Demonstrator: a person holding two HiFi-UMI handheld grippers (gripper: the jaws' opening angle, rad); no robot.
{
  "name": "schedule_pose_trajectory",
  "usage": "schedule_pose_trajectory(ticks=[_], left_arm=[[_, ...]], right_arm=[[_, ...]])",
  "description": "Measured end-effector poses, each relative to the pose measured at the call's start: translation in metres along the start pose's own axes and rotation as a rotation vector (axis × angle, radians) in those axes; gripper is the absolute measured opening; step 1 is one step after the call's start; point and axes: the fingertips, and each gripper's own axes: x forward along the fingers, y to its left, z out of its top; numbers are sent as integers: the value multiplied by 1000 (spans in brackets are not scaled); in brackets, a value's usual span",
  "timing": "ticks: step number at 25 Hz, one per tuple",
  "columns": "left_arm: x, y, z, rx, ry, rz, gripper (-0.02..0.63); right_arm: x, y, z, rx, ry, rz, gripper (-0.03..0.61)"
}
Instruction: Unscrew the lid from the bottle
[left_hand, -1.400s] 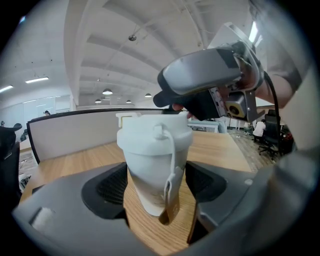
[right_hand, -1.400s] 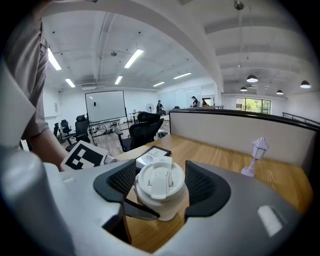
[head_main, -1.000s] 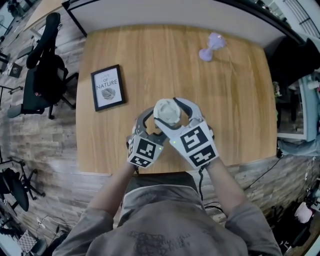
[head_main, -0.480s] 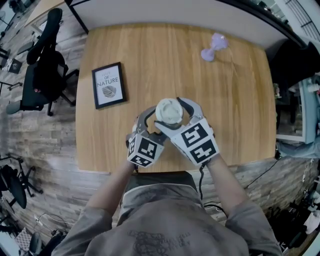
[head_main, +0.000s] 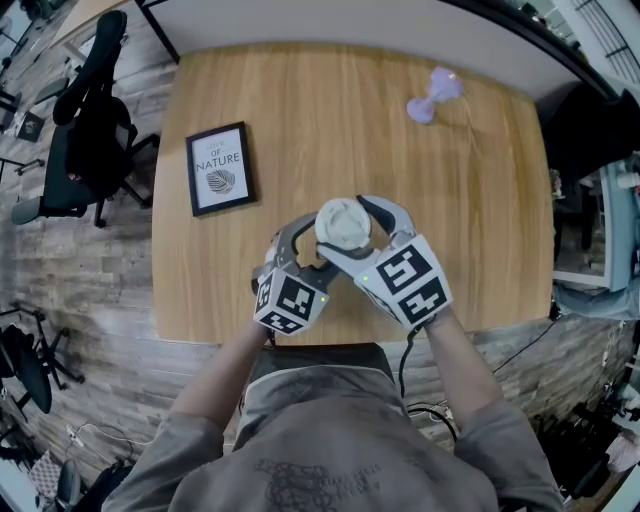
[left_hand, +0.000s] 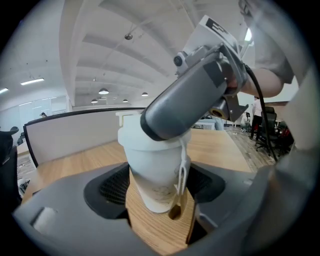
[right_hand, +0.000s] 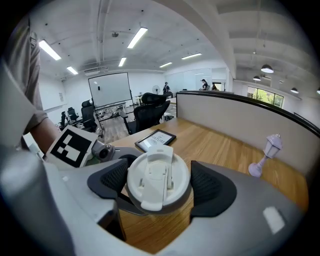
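Observation:
A white bottle stands near the front of the wooden table. Its body sits between the pads of my left gripper, which is shut on it low down. In the head view the left gripper comes in from the lower left. The white flip-top lid caps the bottle. My right gripper straddles the lid from above. Its jaws have just been opening, and a thin gap shows on each side of the lid. From overhead, the right gripper crosses over the left one.
A framed "Nature" print lies at the table's left. A small purple lamp ornament stands at the far right. A grey partition backs the table. A black office chair stands on the floor to the left.
The right gripper's jaws have spread wider around the lid, and its marker cube has shifted slightly right. The left gripper and the bottle have stayed where they were.

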Motion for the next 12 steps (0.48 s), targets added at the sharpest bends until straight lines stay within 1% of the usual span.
schedule_pose_trajectory(ticks=[6, 12], left_arm=[[1, -1, 0, 39, -2, -49, 333], [-1, 0, -2, 58, -22, -97, 328]], right_arm=[[-1, 8, -5, -177, 64, 196, 403], [-2, 14, -6, -348, 68, 395, 405]])
